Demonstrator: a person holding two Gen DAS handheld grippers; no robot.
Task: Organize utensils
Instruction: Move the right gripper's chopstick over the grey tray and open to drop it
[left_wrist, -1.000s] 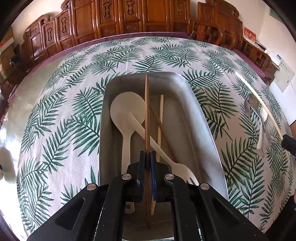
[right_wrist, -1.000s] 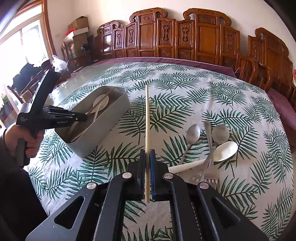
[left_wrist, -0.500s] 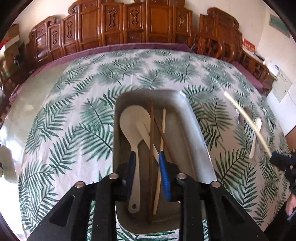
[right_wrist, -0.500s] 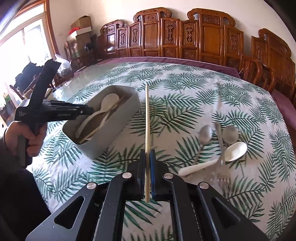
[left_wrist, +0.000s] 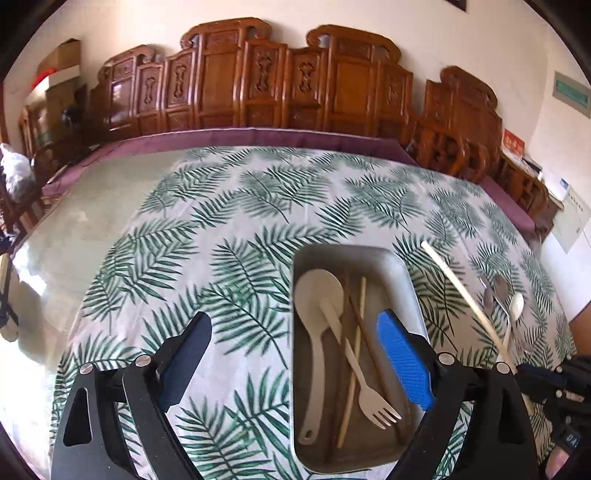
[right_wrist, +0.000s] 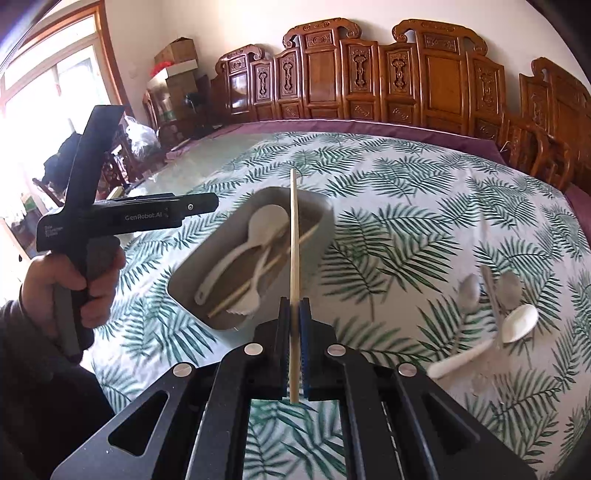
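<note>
A person's left hand (right_wrist: 79, 280) grips the handle of the left gripper (left_wrist: 295, 354), whose jaws are opening and stand wide apart with nothing between them, above a table covered with a palm-leaf cloth (left_wrist: 229, 229). Just to its right sits a grey tray (right_wrist: 184, 286) holding a white spoon (left_wrist: 314, 314), a white fork (left_wrist: 360, 373), a pale chopstick (left_wrist: 352, 358) and a dark chopstick (left_wrist: 373, 350). Over the tray's near right side, the right gripper (right_wrist: 294, 317) is clamped tight on a light chopstick (right_wrist: 294, 240) that points forward across the tray. Farther right, well apart from the tray, metal spoons (right_wrist: 469, 290), a metal fork (right_wrist: 491, 291) and a white ladle-style spoon (right_wrist: 517, 325) lie on the cloth. Carved wooden chairs (right_wrist: 369, 74) line the far wall.
</note>
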